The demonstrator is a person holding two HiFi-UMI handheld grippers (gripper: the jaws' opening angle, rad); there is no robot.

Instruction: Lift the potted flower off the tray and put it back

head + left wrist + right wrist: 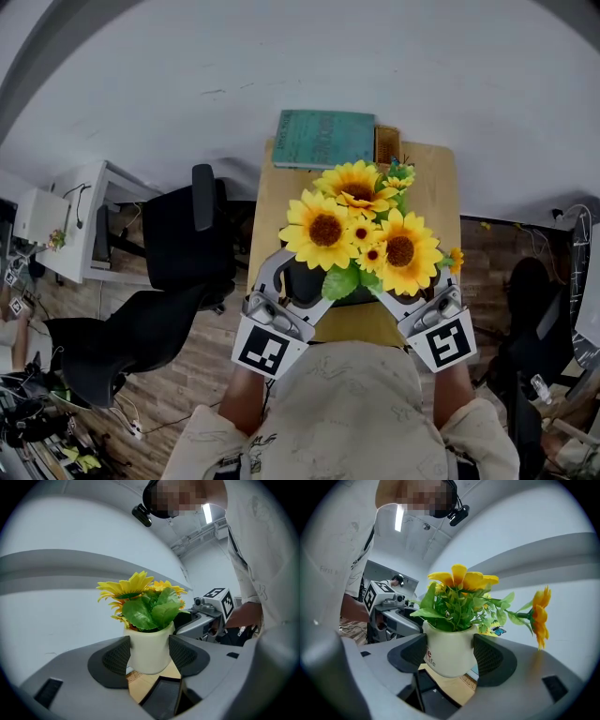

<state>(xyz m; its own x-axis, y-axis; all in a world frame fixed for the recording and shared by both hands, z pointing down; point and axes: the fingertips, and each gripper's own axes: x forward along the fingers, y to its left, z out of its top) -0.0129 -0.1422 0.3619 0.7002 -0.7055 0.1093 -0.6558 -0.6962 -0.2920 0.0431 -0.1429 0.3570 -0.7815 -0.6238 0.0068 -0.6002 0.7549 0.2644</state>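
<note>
At the far left, two black office chairs (178,246) stand on the wood floor beside the desk (427,178). Your left gripper (150,649) is clamped on the potted flower (359,232), with both pads pressed flat against opposite sides of the white pot. The pot hangs upright and clear of the surface. Bare desk top shows beneath its base, along with the edge of a black tray (302,281) that lies directly below. The sunflower heads spread wide over the pot and hide most of both grippers in the head view. At the far end of the desk, a teal book (325,139) lies flat, well apart from the pot. Your right gripper (451,656) is likewise closed on the same pot from the other side, its pads touching the pot wall left and right, with a printed red letter visible near one pad.
</note>
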